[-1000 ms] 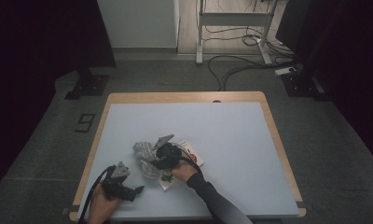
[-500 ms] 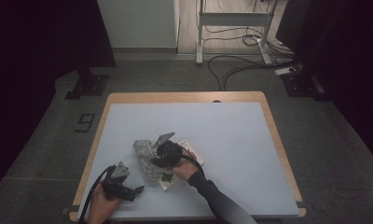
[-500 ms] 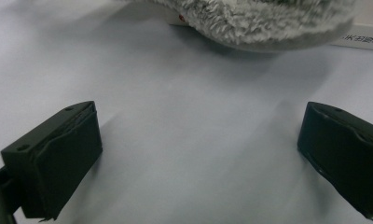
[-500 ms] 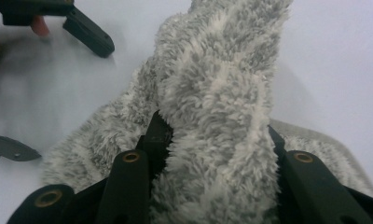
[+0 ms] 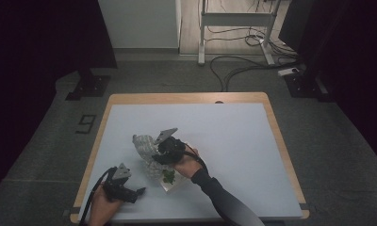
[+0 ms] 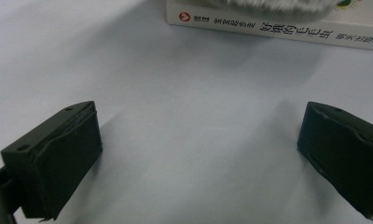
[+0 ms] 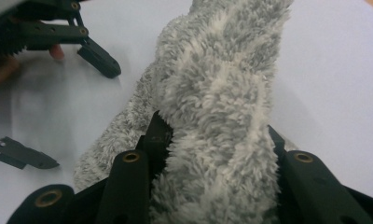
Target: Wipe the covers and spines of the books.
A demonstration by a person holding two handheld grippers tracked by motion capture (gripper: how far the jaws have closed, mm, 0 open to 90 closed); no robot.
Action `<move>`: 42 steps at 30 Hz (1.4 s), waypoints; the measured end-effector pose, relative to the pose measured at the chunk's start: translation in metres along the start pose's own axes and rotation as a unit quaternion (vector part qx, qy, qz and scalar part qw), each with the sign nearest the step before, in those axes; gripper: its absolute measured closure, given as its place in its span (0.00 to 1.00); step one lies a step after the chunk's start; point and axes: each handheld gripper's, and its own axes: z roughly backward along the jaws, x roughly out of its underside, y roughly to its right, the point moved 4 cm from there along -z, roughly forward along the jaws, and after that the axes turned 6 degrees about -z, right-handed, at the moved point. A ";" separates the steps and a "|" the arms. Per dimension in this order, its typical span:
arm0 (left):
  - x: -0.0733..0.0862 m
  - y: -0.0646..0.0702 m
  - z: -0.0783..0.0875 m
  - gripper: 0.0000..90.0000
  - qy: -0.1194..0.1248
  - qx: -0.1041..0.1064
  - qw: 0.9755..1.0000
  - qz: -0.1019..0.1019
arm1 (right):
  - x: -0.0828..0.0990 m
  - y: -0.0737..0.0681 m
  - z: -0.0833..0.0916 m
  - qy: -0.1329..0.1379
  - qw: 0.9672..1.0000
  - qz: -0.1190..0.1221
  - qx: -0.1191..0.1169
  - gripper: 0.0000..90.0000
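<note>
Two grippers on this one, so going left to right with the white book (image 5: 170, 181) as my anchor. Left gripper (image 5: 132, 192) sits off to the book's left near the front edge of the table (image 5: 233, 136), jaws spread wide with nothing but bare tabletop between them; in its own view the book's spine (image 6: 287, 29) lies just ahead of the jaws. Right gripper (image 5: 164, 149) is above the book's far-left corner, clamped tight on a fluffy grey cloth (image 7: 222, 107), which bulges up between its jaws. Cloth (image 5: 146, 150) drapes down onto the book's left end.
</note>
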 end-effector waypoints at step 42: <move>0.000 0.000 0.000 0.00 0.000 0.000 1.000 0.000 | 0.016 0.045 0.065 0.023 0.998 -0.037 0.052 0.64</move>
